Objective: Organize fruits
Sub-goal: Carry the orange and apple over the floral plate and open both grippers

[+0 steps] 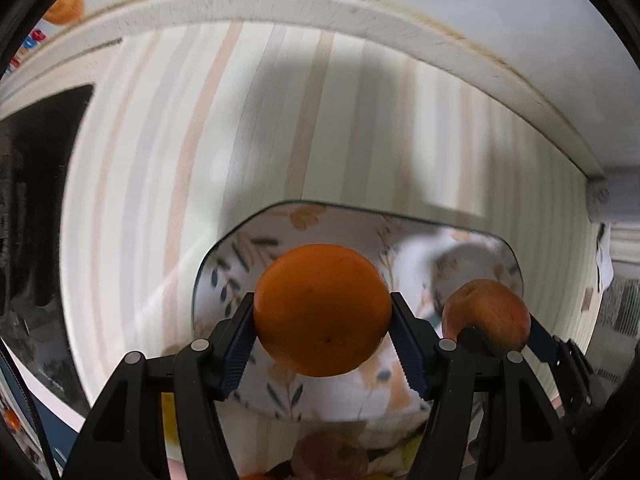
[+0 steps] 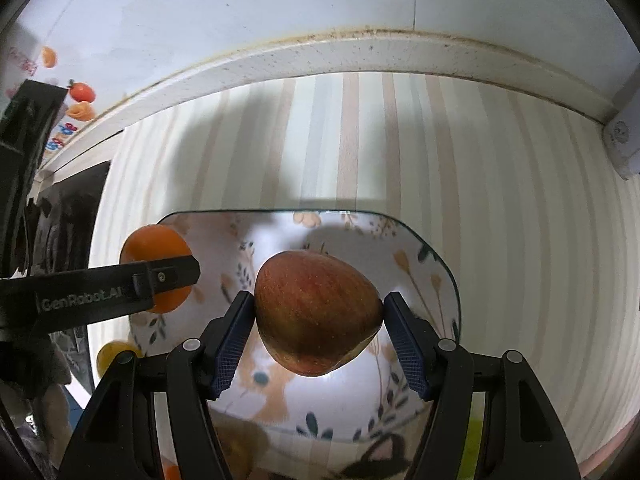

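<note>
A: Where is the orange (image 1: 322, 309)?

B: Clamped between the left gripper's (image 1: 322, 334) pads, jaws about half open around it. The floral tray (image 1: 224, 256) lies straight under it, toward the tray's left part.

A: And the apple (image 2: 318, 312)?

B: Same story in the right gripper (image 2: 319, 334): pressed from both sides, jaws about half spread, stem axis tilted, hanging over the tray's middle.

A: Which way does the tray lie from each gripper?

B: Directly beneath, past the fingertips. Both grippers point steeply down at it, side by side, the left gripper just left of the apple in the right view.

A: So the next move?

B: I'd judge a plain lowering, each fruit into its own patch of tray. The striped surface (image 2: 500, 200) runs back to a white ledge (image 2: 360, 56) beyond. A yellow fruit (image 2: 114, 354) sits off the tray's near left corner.
</note>
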`<state>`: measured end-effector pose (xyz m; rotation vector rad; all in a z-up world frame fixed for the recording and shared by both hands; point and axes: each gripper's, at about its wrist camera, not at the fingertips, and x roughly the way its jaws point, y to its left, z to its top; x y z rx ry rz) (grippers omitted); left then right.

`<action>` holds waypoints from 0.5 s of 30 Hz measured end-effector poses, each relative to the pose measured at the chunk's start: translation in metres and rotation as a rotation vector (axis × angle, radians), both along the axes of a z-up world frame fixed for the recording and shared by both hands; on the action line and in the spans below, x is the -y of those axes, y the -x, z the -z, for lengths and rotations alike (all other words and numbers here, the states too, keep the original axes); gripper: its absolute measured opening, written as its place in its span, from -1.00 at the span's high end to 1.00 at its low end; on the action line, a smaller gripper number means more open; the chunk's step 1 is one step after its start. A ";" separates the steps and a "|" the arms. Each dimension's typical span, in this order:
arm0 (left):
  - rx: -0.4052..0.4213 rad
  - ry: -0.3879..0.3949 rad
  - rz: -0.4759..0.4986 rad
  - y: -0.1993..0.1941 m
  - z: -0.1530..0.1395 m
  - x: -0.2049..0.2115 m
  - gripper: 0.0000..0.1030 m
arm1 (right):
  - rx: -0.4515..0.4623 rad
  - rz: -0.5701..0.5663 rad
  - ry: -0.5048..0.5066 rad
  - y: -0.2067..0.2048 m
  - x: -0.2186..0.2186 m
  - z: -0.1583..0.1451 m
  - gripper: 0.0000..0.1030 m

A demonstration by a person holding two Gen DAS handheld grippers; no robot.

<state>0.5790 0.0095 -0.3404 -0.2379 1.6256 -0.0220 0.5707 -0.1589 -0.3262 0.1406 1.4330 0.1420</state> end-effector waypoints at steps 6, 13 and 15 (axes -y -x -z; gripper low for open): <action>-0.051 -0.012 -0.008 -0.010 0.018 -0.005 -0.19 | -0.011 0.020 -0.006 -0.009 0.001 0.014 -0.35; -0.042 -0.036 -0.004 -0.014 0.018 -0.006 -0.44 | -0.064 0.032 -0.037 -0.014 0.011 0.015 -0.37; -0.028 -0.057 0.002 -0.015 0.013 0.001 -0.78 | -0.064 0.034 -0.026 -0.013 0.009 0.014 -0.48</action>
